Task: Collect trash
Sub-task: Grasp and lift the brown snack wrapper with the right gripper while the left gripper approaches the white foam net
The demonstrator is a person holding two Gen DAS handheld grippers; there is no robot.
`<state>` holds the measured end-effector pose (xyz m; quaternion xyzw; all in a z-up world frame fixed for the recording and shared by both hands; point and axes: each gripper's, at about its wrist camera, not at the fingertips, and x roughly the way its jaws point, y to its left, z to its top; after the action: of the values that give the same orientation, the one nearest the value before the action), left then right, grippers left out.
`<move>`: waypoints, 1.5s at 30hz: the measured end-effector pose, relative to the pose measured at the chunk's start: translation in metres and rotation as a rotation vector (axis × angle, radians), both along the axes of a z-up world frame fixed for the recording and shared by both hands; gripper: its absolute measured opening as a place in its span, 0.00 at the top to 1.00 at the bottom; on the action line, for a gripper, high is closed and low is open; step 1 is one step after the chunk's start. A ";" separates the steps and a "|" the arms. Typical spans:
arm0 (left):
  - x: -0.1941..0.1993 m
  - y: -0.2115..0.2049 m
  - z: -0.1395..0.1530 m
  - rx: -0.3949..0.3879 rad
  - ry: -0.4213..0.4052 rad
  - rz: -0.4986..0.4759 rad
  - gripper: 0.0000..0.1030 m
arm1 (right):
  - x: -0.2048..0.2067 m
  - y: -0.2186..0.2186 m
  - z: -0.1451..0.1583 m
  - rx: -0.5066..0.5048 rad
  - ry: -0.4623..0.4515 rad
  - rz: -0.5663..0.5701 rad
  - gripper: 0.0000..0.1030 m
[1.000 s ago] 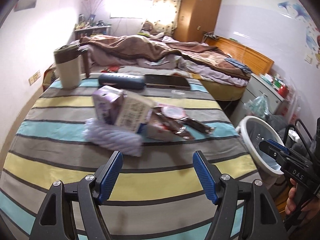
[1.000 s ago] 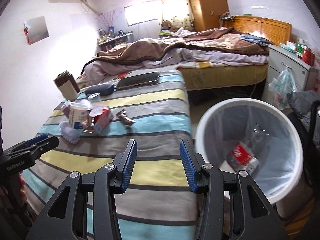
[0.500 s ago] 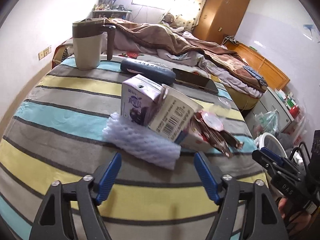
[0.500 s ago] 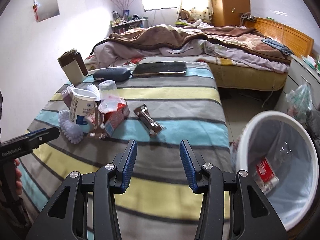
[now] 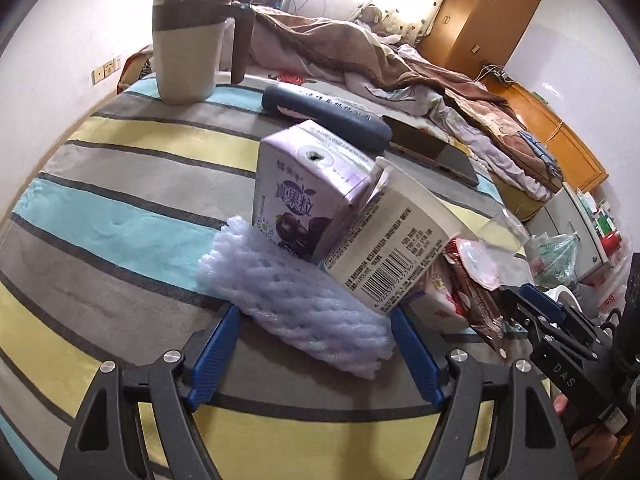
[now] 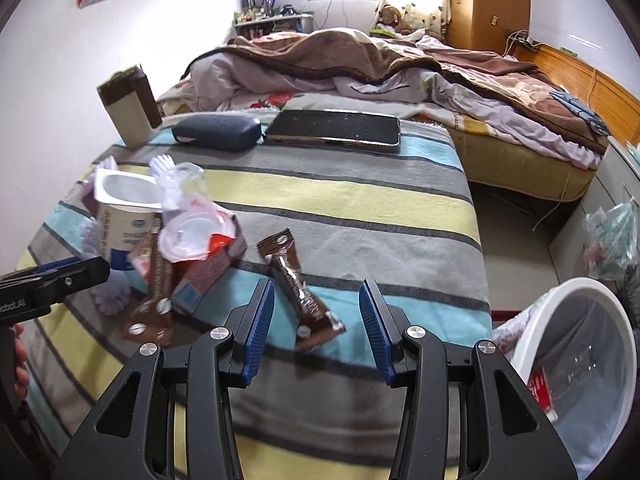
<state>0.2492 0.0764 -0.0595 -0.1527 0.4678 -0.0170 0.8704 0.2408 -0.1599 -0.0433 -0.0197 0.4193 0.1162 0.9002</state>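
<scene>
A trash pile lies on the striped blanket (image 5: 120, 216): a purple juice carton (image 5: 296, 204), a white yogurt cup (image 5: 392, 248) leaning on it, and a pale foam net (image 5: 296, 300) in front. My left gripper (image 5: 315, 314) is open, its blue pads either side of the foam net without pressing it. In the right wrist view a brown snack wrapper (image 6: 298, 280) lies between the open pads of my right gripper (image 6: 316, 286). More wrappers and a clear lid (image 6: 188, 236) sit left of it. The white bin (image 6: 580, 344) stands low at the right.
A beige and brown mug (image 5: 188, 48), a dark glasses case (image 5: 324, 116) and a black tablet (image 6: 336, 128) sit at the blanket's far end. Beyond is an unmade bed (image 6: 360, 56). A nightstand and a plastic bag (image 6: 612, 240) stand right of the bin.
Both grippers have come lower and closer to the pile. The left one now straddles the foam net. The right one has swung left from the bin to the brown wrapper.
</scene>
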 end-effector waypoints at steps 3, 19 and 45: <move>0.001 0.001 -0.004 -0.002 0.008 0.000 0.25 | 0.006 0.003 -0.003 0.006 0.018 0.017 0.55; -0.027 0.040 0.002 0.101 0.006 0.012 0.23 | 0.008 0.014 -0.010 0.026 0.072 0.046 0.82; -0.011 0.080 0.007 -0.020 0.013 0.200 0.24 | -0.018 0.016 -0.005 0.139 0.066 0.022 0.83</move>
<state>0.2378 0.1568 -0.0523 -0.2074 0.4559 0.0662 0.8630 0.2224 -0.1438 -0.0486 0.0421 0.4396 0.1556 0.8836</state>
